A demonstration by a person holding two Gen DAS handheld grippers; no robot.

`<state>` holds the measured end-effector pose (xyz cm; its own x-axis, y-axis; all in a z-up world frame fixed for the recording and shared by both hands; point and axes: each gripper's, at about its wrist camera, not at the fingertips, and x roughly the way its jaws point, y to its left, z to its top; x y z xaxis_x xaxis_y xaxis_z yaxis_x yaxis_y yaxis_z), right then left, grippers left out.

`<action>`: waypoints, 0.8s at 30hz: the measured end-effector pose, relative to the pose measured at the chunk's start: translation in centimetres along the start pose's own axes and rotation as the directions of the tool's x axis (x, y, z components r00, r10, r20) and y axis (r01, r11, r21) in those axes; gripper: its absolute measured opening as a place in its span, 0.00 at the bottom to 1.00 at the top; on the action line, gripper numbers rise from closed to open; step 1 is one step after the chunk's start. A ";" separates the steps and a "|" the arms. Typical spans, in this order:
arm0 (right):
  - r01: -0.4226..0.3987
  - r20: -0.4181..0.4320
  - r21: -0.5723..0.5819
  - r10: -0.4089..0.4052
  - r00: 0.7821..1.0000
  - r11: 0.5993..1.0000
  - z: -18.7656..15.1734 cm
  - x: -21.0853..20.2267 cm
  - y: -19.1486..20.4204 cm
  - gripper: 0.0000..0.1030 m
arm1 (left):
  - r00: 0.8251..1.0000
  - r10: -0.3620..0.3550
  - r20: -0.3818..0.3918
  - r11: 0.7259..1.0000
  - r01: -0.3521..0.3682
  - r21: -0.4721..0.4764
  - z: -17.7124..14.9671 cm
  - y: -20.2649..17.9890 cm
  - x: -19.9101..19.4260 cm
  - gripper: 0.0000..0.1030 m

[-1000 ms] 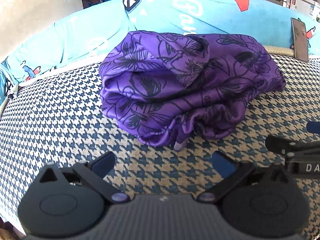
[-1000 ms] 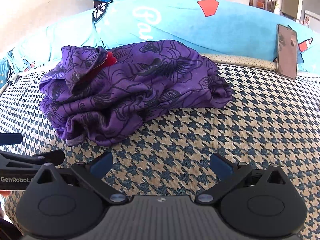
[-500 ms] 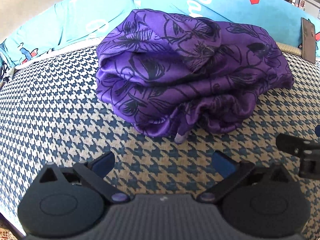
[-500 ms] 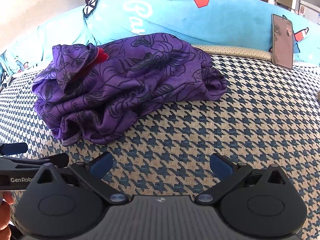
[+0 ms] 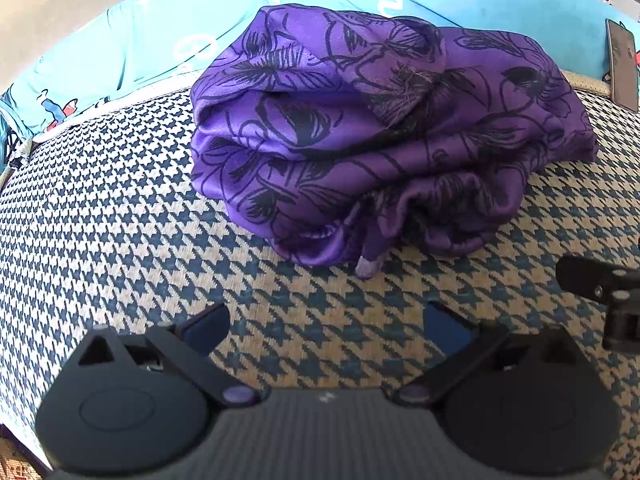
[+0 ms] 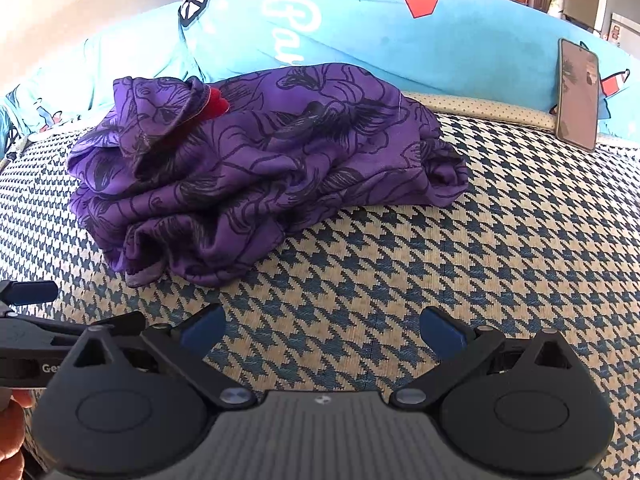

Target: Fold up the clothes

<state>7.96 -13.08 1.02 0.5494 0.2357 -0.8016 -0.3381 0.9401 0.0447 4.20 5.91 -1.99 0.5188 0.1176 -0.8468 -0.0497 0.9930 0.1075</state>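
My left gripper (image 5: pixel 326 326) hangs low over the houndstooth cover (image 5: pixel 120 216), fingers spread wide, holding nothing. Dead ahead sits the purple floral garment (image 5: pixel 360 140), bunched in a loose mound, near the blue cushion (image 5: pixel 160 40). Looks silky, light, limp and likely slippery, so I'd pinch a hem edge (image 5: pixel 368 266), not the bulk. My right gripper (image 6: pixel 322 330) is likewise spread and empty.

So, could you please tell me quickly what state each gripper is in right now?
Left gripper: open, empty, short of the crumpled purple floral garment.
Right gripper: open, empty.
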 end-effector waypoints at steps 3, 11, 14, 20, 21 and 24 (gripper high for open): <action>0.003 -0.001 0.000 -0.003 1.000 1.000 0.0 0.0 0.0 1.00 | 1.000 -0.007 0.008 1.000 0.007 0.015 -0.2 0.1 -0.2 1.00; 0.001 -0.005 -0.005 -0.001 1.000 1.000 -0.1 0.1 0.2 1.00 | 1.000 -0.016 0.014 0.999 0.015 0.032 -0.5 0.3 -0.6 1.00; -0.004 -0.005 -0.008 0.004 1.000 1.000 -0.1 0.2 0.4 1.00 | 1.000 -0.008 0.013 1.000 0.007 0.022 -0.5 0.1 -0.6 1.00; -0.005 -0.005 -0.008 0.005 1.000 1.000 0.0 0.2 0.5 1.00 | 1.000 0.009 0.010 1.000 -0.009 0.002 -0.5 -0.3 -0.7 1.00; -0.005 -0.005 -0.008 0.005 1.000 1.000 0.0 0.1 0.5 1.00 | 1.000 0.012 0.010 1.000 -0.012 -0.001 -0.5 -0.4 -0.7 1.00; -0.004 -0.005 -0.008 0.004 1.000 1.000 0.0 0.1 0.6 1.00 | 1.000 0.020 0.008 1.000 -0.020 -0.011 -0.4 -0.6 -0.8 1.00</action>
<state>7.78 -12.51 0.94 0.5440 0.2382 -0.8046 -0.3461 0.9372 0.0434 3.46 5.26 -1.62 0.5246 0.1372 -0.8402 -0.0697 0.9905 0.1183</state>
